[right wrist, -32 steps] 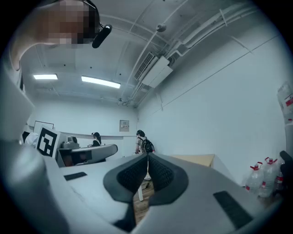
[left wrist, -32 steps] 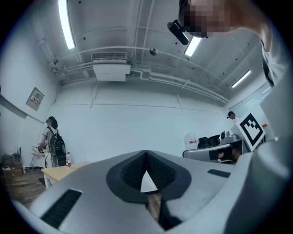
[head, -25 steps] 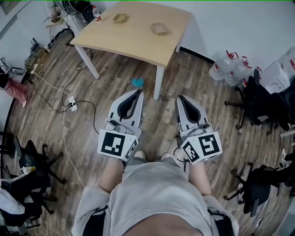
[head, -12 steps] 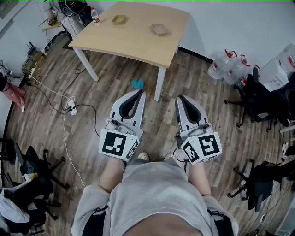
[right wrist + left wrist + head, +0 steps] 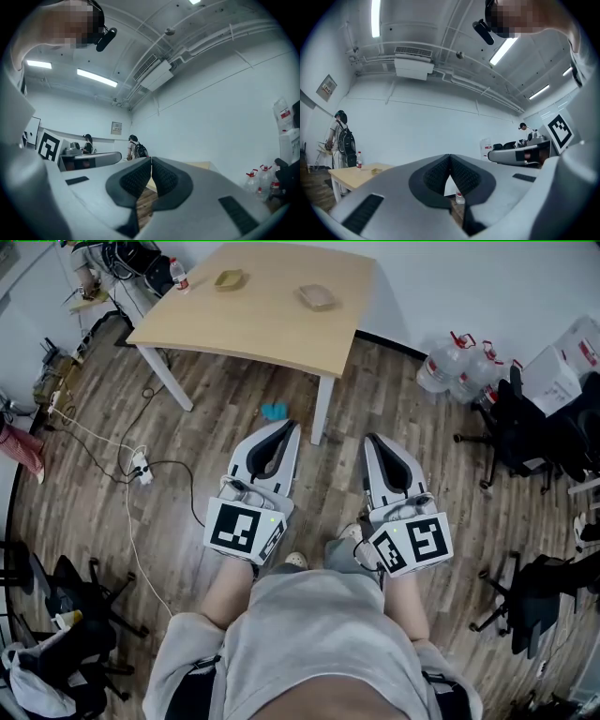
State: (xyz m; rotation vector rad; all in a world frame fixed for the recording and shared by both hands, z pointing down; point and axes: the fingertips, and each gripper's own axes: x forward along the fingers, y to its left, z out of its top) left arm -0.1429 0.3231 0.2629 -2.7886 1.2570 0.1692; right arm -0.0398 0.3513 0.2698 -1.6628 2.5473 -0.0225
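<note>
Left tool (image 5: 281,427) and right tool (image 5: 375,440), both closed empty, point lengthwise toward the wooden table (image 5: 272,322).

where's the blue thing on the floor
In the head view the blue thing lies on the wood floor beside the table leg, just ahead of the left gripper.

Left gripper (image 5: 279,431) beside right gripper (image 5: 379,442), the table (image 5: 253,322) before both
</note>
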